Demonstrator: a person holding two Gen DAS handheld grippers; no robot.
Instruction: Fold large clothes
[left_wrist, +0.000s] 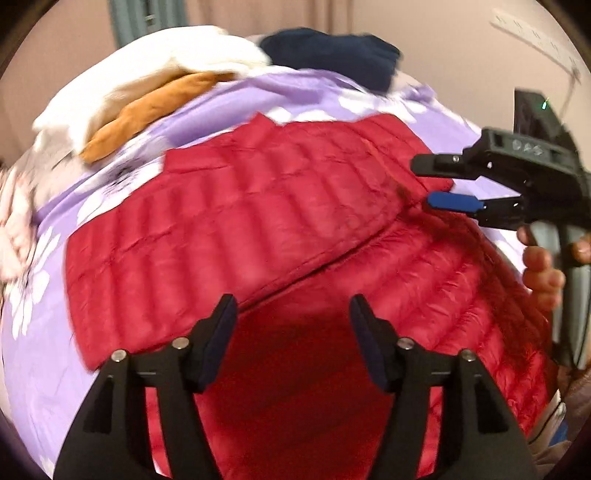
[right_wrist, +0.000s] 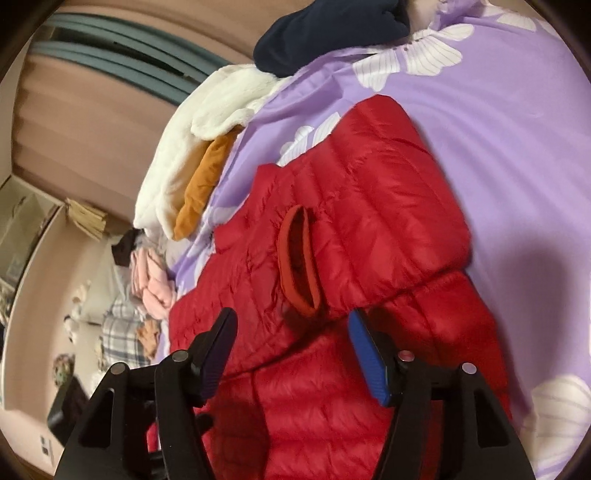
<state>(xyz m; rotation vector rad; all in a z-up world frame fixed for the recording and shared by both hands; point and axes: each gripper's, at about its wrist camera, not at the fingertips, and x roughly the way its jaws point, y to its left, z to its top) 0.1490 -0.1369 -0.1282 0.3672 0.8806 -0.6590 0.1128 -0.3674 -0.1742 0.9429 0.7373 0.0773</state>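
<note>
Pink clothes (right_wrist: 153, 284): crumpled heap at the far left edge of the bed, well apart from my tongs.
White fleece (left_wrist: 147, 70): piled at the bed's far left side, with an orange-brown garment (left_wrist: 147, 110) tucked under its edge.
Bedsheet (left_wrist: 40, 369): purple with white flowers, covering the bed under everything.
Left tongs (left_wrist: 293, 339): mine, jaws standing wide with nothing pinched, hovering over the near part of the jacket.
Red puffer jacket (left_wrist: 236, 221): spread flat on the bedsheet in the middle of the bed, 1 quilted part folded over the body; from my right wrist view a cuff (right_wrist: 297, 258) with its opening showing lies on top.
Navy garment (left_wrist: 332, 51): bunched at the far side of the bed, just beside the white fleece.
Right tongs (left_wrist: 436, 182): mine, jaws parted, empty, 1 blue pad showing, over the jacket's right edge.
Right hand (left_wrist: 543, 266): fingers wrapped round the handle.
</note>
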